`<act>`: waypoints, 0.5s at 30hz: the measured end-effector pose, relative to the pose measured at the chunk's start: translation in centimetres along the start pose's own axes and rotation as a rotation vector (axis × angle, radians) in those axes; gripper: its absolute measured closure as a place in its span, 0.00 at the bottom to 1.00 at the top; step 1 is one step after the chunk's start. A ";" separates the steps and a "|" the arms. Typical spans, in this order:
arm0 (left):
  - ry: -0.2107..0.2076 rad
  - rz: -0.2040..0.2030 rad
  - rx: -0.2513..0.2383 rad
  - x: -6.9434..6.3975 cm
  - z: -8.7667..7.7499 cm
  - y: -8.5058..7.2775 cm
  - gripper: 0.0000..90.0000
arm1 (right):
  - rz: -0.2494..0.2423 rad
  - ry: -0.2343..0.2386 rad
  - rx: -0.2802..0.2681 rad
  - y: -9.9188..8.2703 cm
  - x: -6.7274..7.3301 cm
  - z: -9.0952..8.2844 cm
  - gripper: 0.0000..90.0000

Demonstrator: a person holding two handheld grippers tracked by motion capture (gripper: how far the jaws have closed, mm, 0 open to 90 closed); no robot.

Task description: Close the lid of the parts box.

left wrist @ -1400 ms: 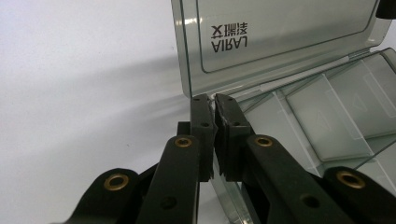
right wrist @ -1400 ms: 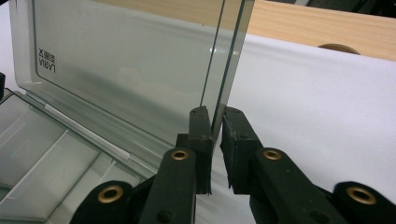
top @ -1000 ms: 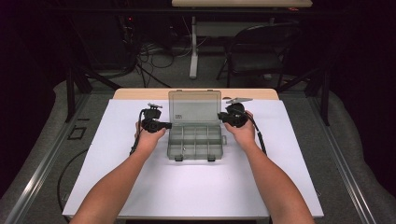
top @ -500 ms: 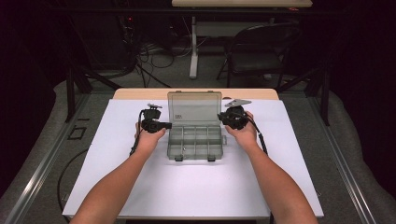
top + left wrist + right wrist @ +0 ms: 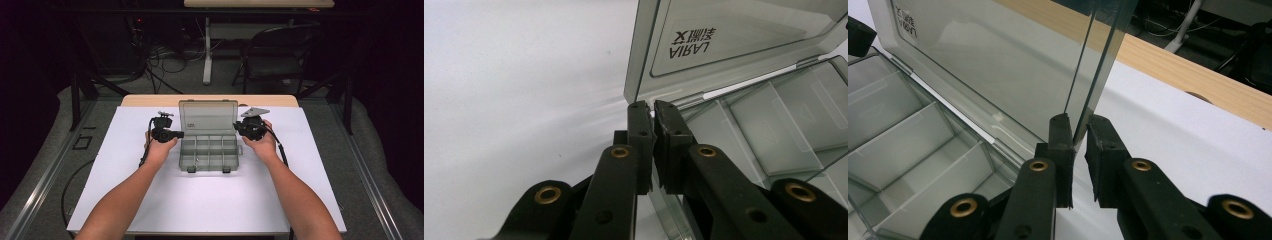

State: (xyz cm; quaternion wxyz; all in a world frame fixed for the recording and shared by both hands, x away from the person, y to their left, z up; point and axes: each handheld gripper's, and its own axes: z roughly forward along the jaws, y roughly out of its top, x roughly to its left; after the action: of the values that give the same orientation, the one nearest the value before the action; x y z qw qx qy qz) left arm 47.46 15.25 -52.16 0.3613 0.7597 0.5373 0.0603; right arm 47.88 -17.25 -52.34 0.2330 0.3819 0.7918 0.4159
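Note:
A clear grey compartment box [image 5: 210, 152] lies mid-table with its lid [image 5: 207, 119] standing up at the back. My left gripper [image 5: 179, 134] is at the box's left side. In the left gripper view the left gripper [image 5: 653, 107] is shut on the thin left wall of the tray [image 5: 774, 115], just below the lid [image 5: 724, 45]. At the lid's right edge is my right gripper [image 5: 237, 127]. The right gripper view shows the right gripper [image 5: 1079, 122] with its jaws closed on the lid [image 5: 998, 65] by that edge. The compartments [image 5: 908, 145] look empty.
The box rests on a white table top [image 5: 210, 200] with a wooden strip [image 5: 150, 100] along the far edge. Beyond the table stand a folding chair [image 5: 280, 60] and a table leg [image 5: 206, 50], with cables on the floor.
The right gripper has turned slightly at the lid's right edge, so its grey top plate now shows. The left gripper and the box have stayed put.

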 end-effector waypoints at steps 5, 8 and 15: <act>-0.002 0.017 0.003 0.0 -0.5 0.2 0.96 | -0.011 -0.009 -0.001 0.0 0.2 -0.1 0.90; 0.009 0.022 -0.005 0.2 -1.3 0.4 0.96 | -0.013 -0.008 -0.004 0.0 0.2 -0.1 0.90; 0.021 0.013 -0.027 0.8 -3.6 1.6 0.96 | -0.021 -0.015 -0.007 -0.1 0.3 -0.2 0.90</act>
State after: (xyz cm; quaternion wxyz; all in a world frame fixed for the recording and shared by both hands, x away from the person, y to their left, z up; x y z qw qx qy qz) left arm 47.30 17.39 -48.77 0.3655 0.7575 0.5354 0.0777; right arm 47.53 -17.11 -52.32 0.2447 0.3759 0.7925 0.4133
